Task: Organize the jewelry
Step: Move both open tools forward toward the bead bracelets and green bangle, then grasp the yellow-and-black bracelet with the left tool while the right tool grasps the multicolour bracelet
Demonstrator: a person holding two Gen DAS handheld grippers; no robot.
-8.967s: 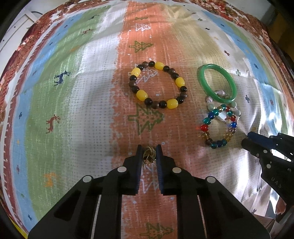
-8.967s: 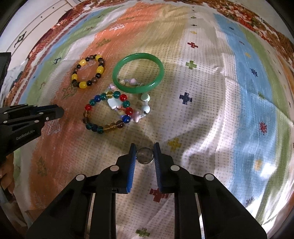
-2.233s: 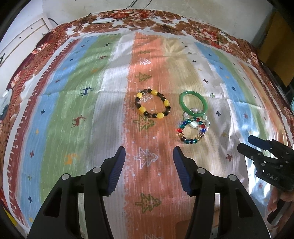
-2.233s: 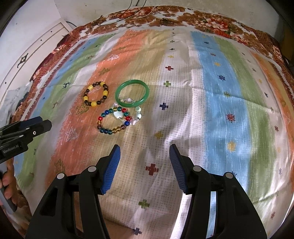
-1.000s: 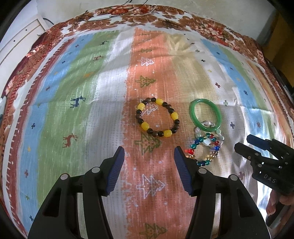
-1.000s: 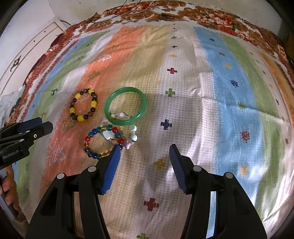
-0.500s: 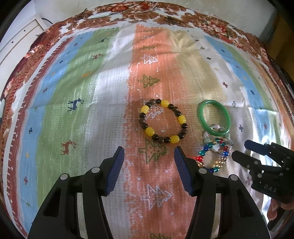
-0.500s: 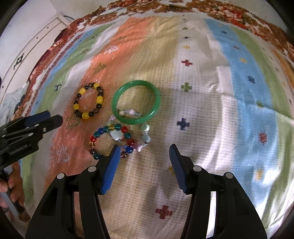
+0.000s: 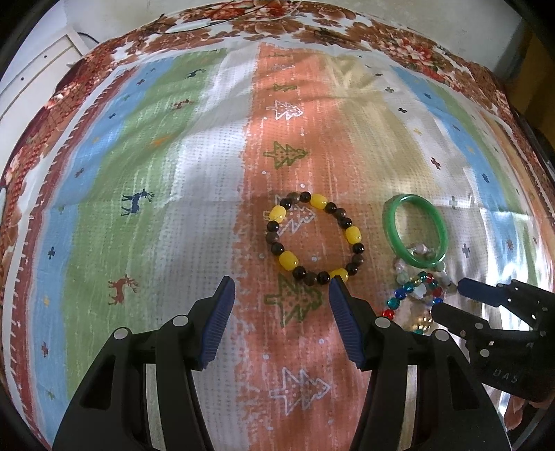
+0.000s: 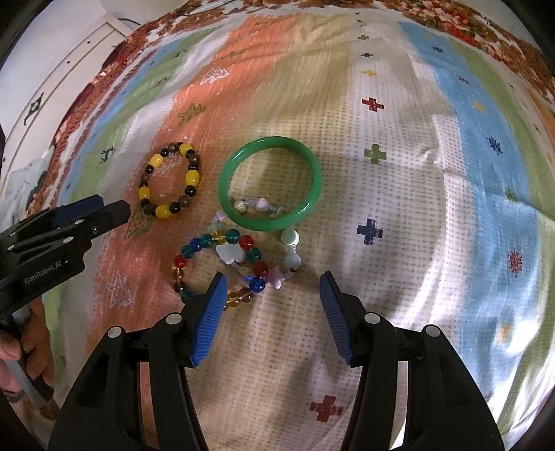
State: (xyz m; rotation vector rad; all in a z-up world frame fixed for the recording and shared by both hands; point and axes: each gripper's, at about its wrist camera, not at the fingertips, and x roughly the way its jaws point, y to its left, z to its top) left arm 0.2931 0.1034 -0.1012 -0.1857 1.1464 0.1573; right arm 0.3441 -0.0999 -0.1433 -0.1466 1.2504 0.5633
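I have both grippers low over the striped cloth (image 9: pixel 194 208) that covers the worktop, and neither holds anything. In the left wrist view the cloth runs out wide to the left and far side, bare of jewelry up to its brown flowered border (image 9: pixel 312 24), so that side gives me plenty of room; a white cabinet (image 9: pixel 31 79) stands past the far-left corner. The left gripper (image 9: pixel 281 291) has its jaws spread wide, their tips just short of the yellow and dark bead bracelet (image 9: pixel 314 239), the right tip almost at the nearest beads. To the right the pieces crowd together: the green bangle (image 10: pixel 270 184) lies flat, its near rim resting over a pale stone bracelet (image 10: pixel 289 256), which in turn overlaps the multicoloured glass bead bracelet (image 10: pixel 218 267). My right gripper (image 10: pixel 272 288) is also wide open, pointing at that cluster, with its left finger covering the near edge of the multicoloured bracelet and the pale stones lying between the tips. Right of the cluster the cloth is open across the white, blue and green stripes. In the right wrist view my left gripper comes in from the left edge, close to the yellow bracelet, with the hand (image 10: pixel 14 347) on its handle.
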